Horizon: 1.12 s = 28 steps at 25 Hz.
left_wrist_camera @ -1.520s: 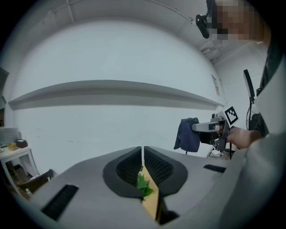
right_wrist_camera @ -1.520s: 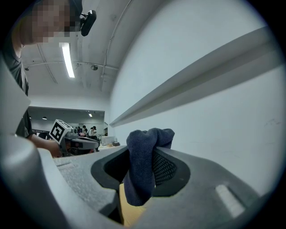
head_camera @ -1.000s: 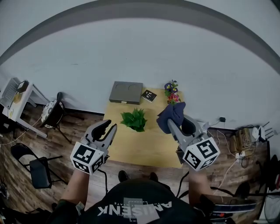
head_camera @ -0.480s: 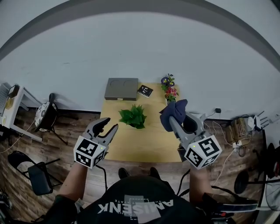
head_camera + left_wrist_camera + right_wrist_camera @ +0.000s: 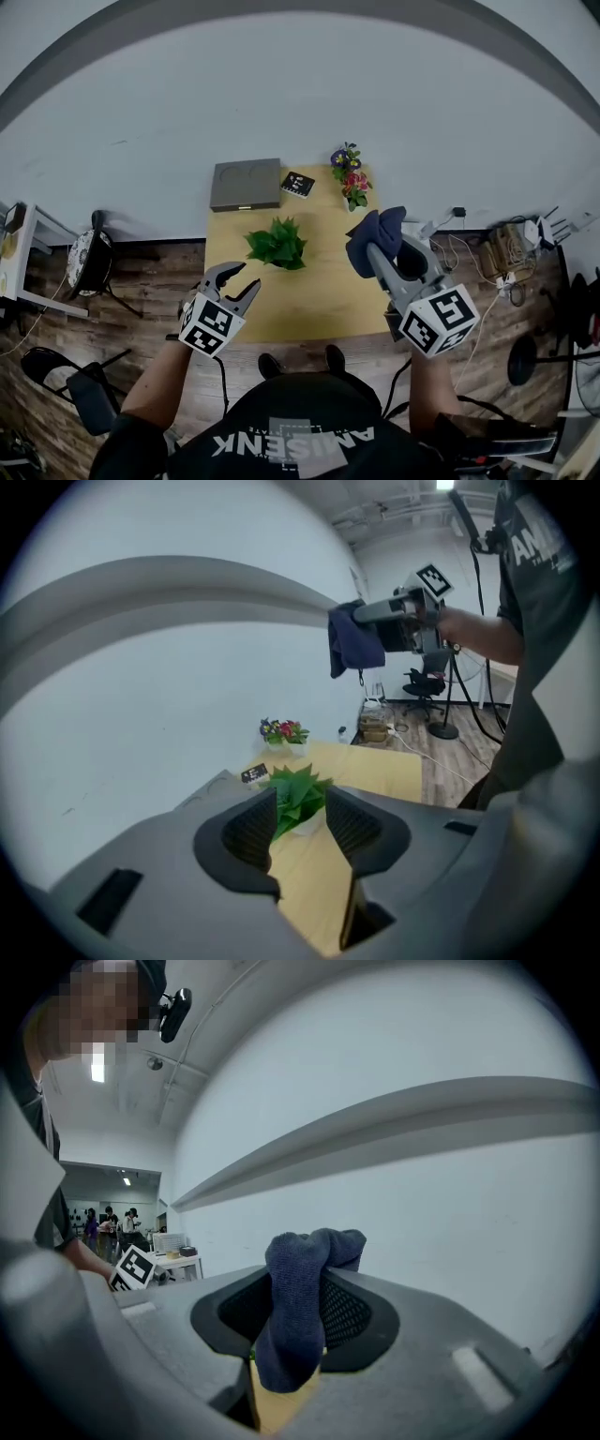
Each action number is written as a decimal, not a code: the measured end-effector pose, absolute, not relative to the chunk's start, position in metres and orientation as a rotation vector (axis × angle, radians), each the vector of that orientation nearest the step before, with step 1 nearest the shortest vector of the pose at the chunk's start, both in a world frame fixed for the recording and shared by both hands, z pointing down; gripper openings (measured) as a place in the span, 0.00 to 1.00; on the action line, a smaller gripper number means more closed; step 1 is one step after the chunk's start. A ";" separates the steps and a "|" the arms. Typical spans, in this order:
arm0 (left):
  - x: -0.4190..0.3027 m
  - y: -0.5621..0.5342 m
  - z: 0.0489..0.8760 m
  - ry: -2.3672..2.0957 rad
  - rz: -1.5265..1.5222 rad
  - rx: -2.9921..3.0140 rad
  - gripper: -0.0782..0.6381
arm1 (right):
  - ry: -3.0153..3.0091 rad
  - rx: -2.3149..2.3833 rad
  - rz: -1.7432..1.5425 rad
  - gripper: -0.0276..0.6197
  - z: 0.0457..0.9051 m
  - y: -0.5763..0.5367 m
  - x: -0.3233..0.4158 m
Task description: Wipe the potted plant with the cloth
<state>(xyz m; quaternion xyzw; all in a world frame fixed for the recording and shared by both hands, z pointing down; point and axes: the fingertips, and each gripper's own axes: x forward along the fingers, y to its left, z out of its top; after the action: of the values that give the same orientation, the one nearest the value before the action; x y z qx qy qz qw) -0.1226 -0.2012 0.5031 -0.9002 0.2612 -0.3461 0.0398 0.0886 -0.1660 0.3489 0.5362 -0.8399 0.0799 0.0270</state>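
Note:
A small potted plant (image 5: 276,246) with green leaves stands on the wooden table (image 5: 309,300), left of its middle. My left gripper (image 5: 242,278) hangs low at the table's near left edge, short of the plant. Its jaws are opening and nothing is between them. In the left gripper view the plant (image 5: 298,794) shows beyond the gap of the left gripper (image 5: 300,822). My right gripper (image 5: 386,248) is held up over the table's right side, shut on a dark blue cloth (image 5: 375,239). The cloth (image 5: 309,1251) bulges out between the pads of the right gripper (image 5: 300,1314).
At the table's far edge lie a flat grey box (image 5: 246,184) and a small black card (image 5: 297,184), with a pot of coloured flowers (image 5: 349,178) beside them. A white wall rises behind. Chairs (image 5: 89,262) stand left of the table and cables (image 5: 511,253) lie right of it.
My left gripper has sunk toward the table's near left edge, rolled, and its jaws have spread wider. The right gripper with the cloth has hardly moved.

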 end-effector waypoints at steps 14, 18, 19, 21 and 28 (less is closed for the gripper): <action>-0.088 -0.197 0.598 0.477 -1.362 -2.516 0.30 | -2.487 1.767 0.369 0.25 0.389 -0.138 0.108; -0.084 -0.202 0.611 0.482 -1.390 -2.516 0.30 | -2.467 1.787 0.404 0.25 0.400 -0.131 0.113; -0.083 -0.204 0.614 0.481 -1.393 -2.513 0.30 | -2.461 1.792 0.411 0.25 0.403 -0.130 0.114; -0.080 -0.210 0.622 0.478 -1.406 -2.489 0.30 | -2.455 1.797 0.422 0.25 0.408 -0.130 0.116; -0.078 -0.228 0.645 0.452 -1.459 -2.350 0.30 | -2.437 1.819 0.453 0.25 0.418 -0.126 0.115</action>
<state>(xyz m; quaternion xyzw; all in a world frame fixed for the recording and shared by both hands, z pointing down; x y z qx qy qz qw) -0.0784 -0.2284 0.6445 -0.8265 0.1591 -0.5131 0.1685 0.1154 -0.1262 0.4185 0.5912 -0.7923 0.1472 0.0335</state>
